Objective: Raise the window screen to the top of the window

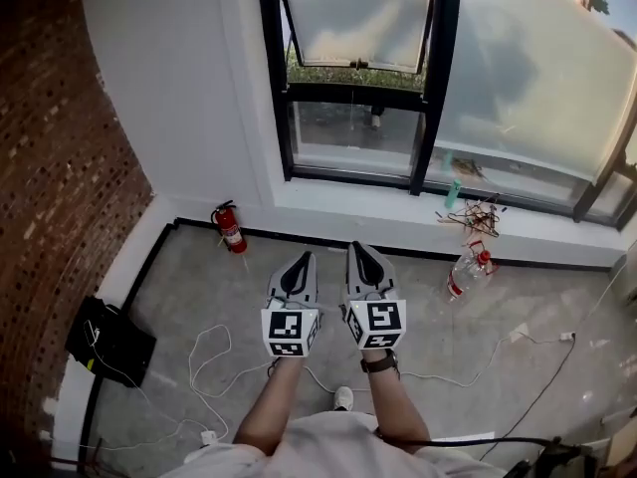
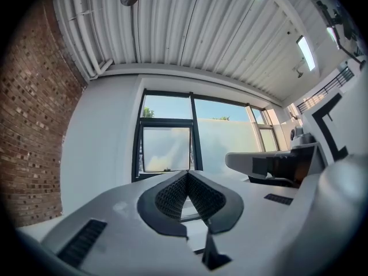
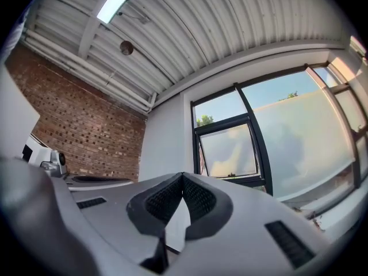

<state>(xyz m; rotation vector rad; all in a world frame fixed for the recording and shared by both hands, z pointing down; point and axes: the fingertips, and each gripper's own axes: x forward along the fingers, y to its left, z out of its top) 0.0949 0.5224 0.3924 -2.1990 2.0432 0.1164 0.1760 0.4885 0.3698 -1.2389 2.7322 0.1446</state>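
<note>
While you stand off the wall: the window (image 1: pixel 356 94) sits at 12 o'clock in the head view, well apart from both grippers, with bare floor between.
Window screen: it belongs inside that dark frame, but from here you cannot tell mesh from pale glass or see how high it sits.
Left gripper (image 1: pixel 302 257): fingers pressed together, nothing in them.
Right gripper (image 1: pixel 360 249): the same, closed and empty, just beside the left.
Handling: expect a light, flexible mesh on a thin rail, easy to dent or tear and likely to jam if lifted crooked.
Where to grip: probably the bottom rail, one gripper at each side of its middle, never the mesh; you must open the fingers first.
Head view only: the sill, a fire extinguisher (image 1: pixel 230 227) at 10 o'clock, a plastic bottle (image 1: pixel 466 275) at 2 o'clock and loose cables (image 1: pixel 214 366) underfoot.
Gripper views only: the clear top pane (image 2: pixel 167 106) with sky, and the ribbed ceiling (image 3: pixel 190 33) at 12 o'clock.
Risk: those cables could trip you as you approach.
</note>
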